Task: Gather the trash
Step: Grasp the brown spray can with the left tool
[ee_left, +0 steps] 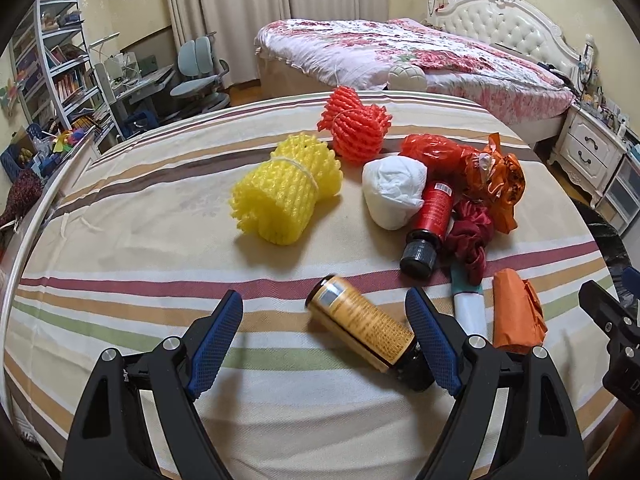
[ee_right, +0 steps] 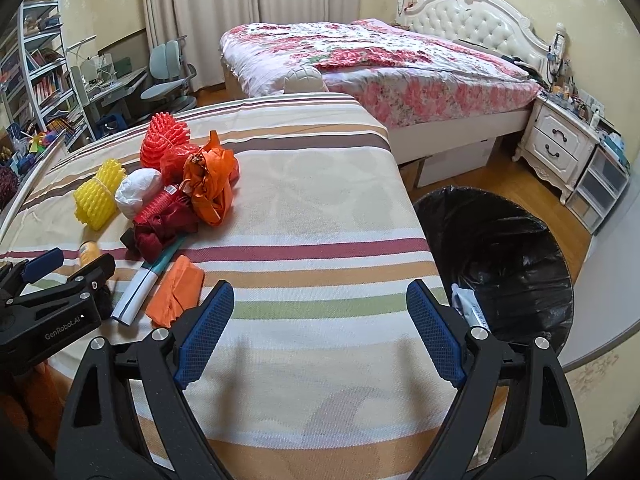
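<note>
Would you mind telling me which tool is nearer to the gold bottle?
Left. The left tool stands open with the gold bottle lying between its fingers; the right tool is off to the side, over bare striped cloth.

Background: bedroom furniture.
Striped cloth [ee_right: 320, 216] lies under the tongs; ahead, floral-quilted bed [ee_right: 360, 60] with tufted headboard [ee_right: 472, 20]; white nightstand [ee_right: 556, 140] far right; bookshelf [ee_left: 52, 64], blue-grey desk chair [ee_left: 200, 76] far left.

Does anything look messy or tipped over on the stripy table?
Yes. Two bottles lie on their sides: the gold bottle between the open left gripper fingers, and the red bottle in the pile of crumpled bags. Nothing looks spilled.
</note>
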The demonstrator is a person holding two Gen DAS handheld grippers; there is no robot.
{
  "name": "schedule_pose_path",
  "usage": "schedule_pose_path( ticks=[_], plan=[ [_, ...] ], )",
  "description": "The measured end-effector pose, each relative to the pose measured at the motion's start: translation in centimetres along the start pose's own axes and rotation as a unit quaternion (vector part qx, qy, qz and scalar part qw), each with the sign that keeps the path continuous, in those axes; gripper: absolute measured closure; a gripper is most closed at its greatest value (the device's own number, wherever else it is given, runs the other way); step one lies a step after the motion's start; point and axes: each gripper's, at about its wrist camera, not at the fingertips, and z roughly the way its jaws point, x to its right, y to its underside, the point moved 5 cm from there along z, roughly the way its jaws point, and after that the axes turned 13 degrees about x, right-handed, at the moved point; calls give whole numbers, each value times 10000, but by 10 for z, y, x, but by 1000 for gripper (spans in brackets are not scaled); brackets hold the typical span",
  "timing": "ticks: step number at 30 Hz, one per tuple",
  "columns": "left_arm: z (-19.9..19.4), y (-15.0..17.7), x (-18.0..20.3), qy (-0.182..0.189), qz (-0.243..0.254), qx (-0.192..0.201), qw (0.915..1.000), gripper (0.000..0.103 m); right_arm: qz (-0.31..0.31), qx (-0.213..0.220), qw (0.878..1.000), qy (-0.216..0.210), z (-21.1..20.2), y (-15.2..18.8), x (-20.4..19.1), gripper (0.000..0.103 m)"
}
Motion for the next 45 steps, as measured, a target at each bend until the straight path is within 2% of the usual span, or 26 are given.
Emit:
schedule_pose_path(
  ticks=[2, 8, 19, 20, 21, 23, 29, 32, 36, 41, 45],
  plan=[
    [-1, 1, -2, 25, -35, 17, 10000, 23, 0, -15, 10000, -32, 1, 1, -1, 17],
    [-3, 4, 1, 282, -58, -31, 9996, 49, -9, -3, 10000, -77, -1, 3, -5, 17],
    [-10, 6, 1, 408, 22, 43, 9992, 50, -63, 19, 9998, -168, -5, 2, -13, 17],
    [-11, 5, 0, 421, 12, 63, 9991, 55, -73, 26, 9998, -186, -6, 2, -15, 17],
    [-13, 4, -2, 418, 2, 108, 9991, 71, -85, 31, 9998, -204, -6, 1, -17, 17],
    [-13, 3, -4, 596, -105, 65, 9981, 77, -106, 47, 9996, -248, -7, 1, -22, 17],
    [-8, 9, -11, 610, -245, -73, 9978, 75, -224, 36, 9991, -350, -9, 4, -33, 17],
    [-11, 10, -13, 634, -303, -62, 9975, 57, -212, 24, 9992, -340, -8, 4, -33, 17],
    [-15, 10, -15, 631, -376, -43, 9973, 45, -173, 23, 9994, -305, -8, 4, -29, 17],
    [-21, 6, -10, 673, -361, 41, 9971, 38, -124, 43, 9995, -278, -10, 5, -24, 17],
    [-26, 8, -3, 726, -255, 59, 9970, 36, -76, 47, 9996, -260, -12, 6, -19, 17]
  ],
)
